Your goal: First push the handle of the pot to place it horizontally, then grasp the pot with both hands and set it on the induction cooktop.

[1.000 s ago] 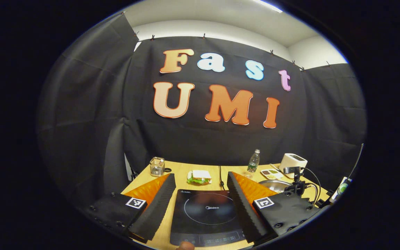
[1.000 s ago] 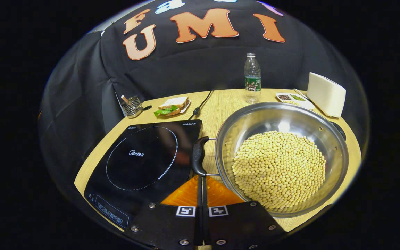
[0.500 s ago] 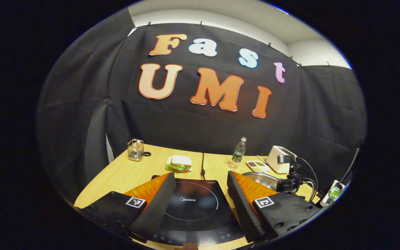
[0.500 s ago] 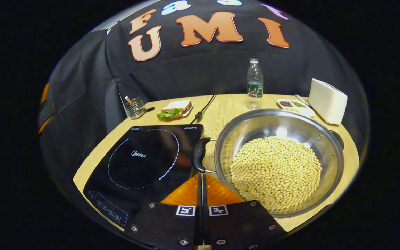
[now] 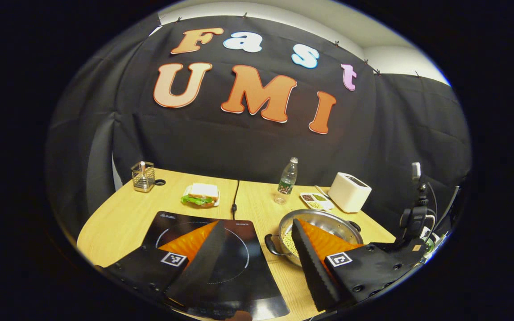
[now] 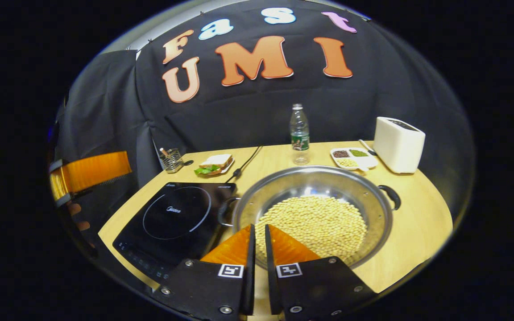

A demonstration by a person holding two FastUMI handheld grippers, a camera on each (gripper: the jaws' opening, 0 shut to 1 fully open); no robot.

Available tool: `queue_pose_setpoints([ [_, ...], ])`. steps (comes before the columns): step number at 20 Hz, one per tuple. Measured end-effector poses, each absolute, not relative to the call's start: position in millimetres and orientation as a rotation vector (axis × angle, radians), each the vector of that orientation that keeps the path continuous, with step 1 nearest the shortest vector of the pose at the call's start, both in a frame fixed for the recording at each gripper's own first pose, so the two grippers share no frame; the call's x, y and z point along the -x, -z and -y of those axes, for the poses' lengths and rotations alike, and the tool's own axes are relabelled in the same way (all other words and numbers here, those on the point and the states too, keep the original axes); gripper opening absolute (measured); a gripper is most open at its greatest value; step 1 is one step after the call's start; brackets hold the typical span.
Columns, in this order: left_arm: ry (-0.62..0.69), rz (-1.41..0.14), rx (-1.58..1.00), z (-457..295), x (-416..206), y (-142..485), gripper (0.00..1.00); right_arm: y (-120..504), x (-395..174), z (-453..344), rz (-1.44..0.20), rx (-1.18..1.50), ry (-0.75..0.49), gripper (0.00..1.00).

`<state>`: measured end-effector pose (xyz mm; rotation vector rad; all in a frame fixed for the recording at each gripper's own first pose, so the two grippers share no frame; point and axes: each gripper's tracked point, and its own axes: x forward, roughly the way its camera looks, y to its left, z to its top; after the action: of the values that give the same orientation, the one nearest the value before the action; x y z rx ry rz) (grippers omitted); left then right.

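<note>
**The pot is full of beans and could tip**

We see the pot [image 6: 312, 209] sitting on the wooden table [image 6: 417, 223], just beside the induction cooktop [image 6: 172, 218]. It is not on the cooktop yet. The pot is full of little yellow beans [image 6: 315, 223]. It has one small handle [image 6: 225, 211] on the cooktop side and another handle [image 6: 391, 196] on the far side.

Our right gripper [image 6: 257, 232] hangs over the near rim of the pot. Its two fingers are almost together, with just a thin gap, and they hold nothing. Our left gripper [image 5: 257, 240] is wide open above the cooktop and the pot's near handle, and it holds nothing too.

We think the grab with both hands comes next. Here is what could go wrong. If one side goes up before the other, the pot tilts and the beans roll out. If a finger only pinches the thin shiny rim, it could slip. If we slide the pot sideways, it could bump the cooktop's edge.
</note>
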<state>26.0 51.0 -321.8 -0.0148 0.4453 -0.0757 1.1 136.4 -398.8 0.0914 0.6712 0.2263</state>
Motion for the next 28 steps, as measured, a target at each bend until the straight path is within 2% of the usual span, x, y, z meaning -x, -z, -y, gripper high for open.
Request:
queue_pose_setpoints([
  [4, 0.103, -0.504, 0.001, -22.4, -39.0, 360.7, 0.98, 397.4, -13.1, -79.5, -0.653, -0.091, -0.123, 0.39],
  [9, 0.107, -0.562, -0.004, -2.4, -54.2, 396.4, 0.98, 400.3, -33.4, -27.9, -0.630, -0.039, -0.037, 0.81],
  [11, 0.107, -0.585, -0.007, 2.0, -59.0, 407.6, 0.98, 405.6, -42.9, -11.4, -0.628, -0.025, -0.009, 0.92],
  [18, 0.070, -0.682, -0.032, -0.2, -71.2, 448.3, 0.99, 439.6, -70.7, 28.5, -0.685, -0.016, 0.062, 0.94],
  [28, 0.033, -0.773, -0.070, -10.2, -88.0, 482.6, 0.99, 472.0, -89.6, 33.7, -0.751, -0.048, 0.054, 0.94],
])
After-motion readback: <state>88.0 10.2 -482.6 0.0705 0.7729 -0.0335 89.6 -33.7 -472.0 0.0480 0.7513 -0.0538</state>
